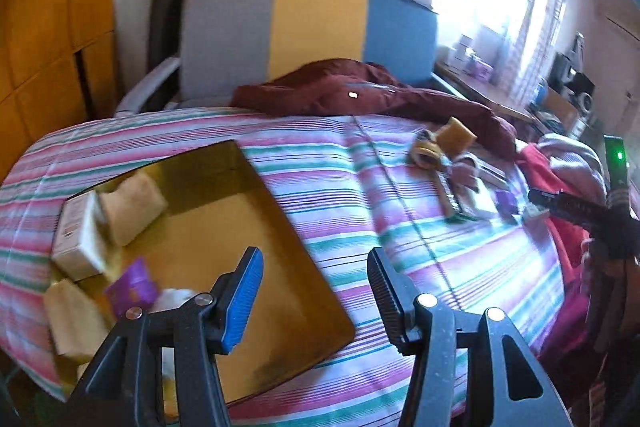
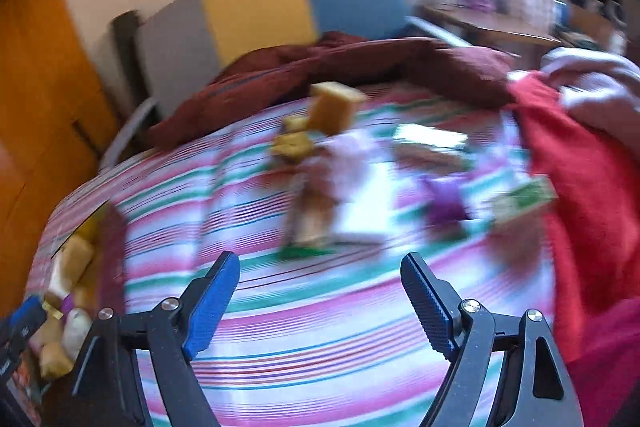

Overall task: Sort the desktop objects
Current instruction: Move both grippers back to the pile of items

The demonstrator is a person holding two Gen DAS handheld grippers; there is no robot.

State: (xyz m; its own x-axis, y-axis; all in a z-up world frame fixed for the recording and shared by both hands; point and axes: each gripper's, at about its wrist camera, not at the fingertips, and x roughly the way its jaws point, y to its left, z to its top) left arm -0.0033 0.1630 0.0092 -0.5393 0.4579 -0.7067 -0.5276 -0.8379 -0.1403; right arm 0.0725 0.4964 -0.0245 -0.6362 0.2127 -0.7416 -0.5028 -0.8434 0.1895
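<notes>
A yellow tray lies on the striped bedspread and holds a white box, tan blocks and a purple packet. My left gripper hovers open over the tray's right edge with nothing between its fingers. Further right lies a loose pile: an orange-yellow block, a long tan item and a small purple box. The blurred right wrist view shows the same pile, with the yellow block, a purple item and a green-white box. My right gripper is open and empty in front of that pile.
A maroon jacket lies across the back of the bed, before a grey, yellow and blue headboard. Red and pale clothes are heaped at the right edge. A desk with clutter stands by the window. An orange wardrobe is on the left.
</notes>
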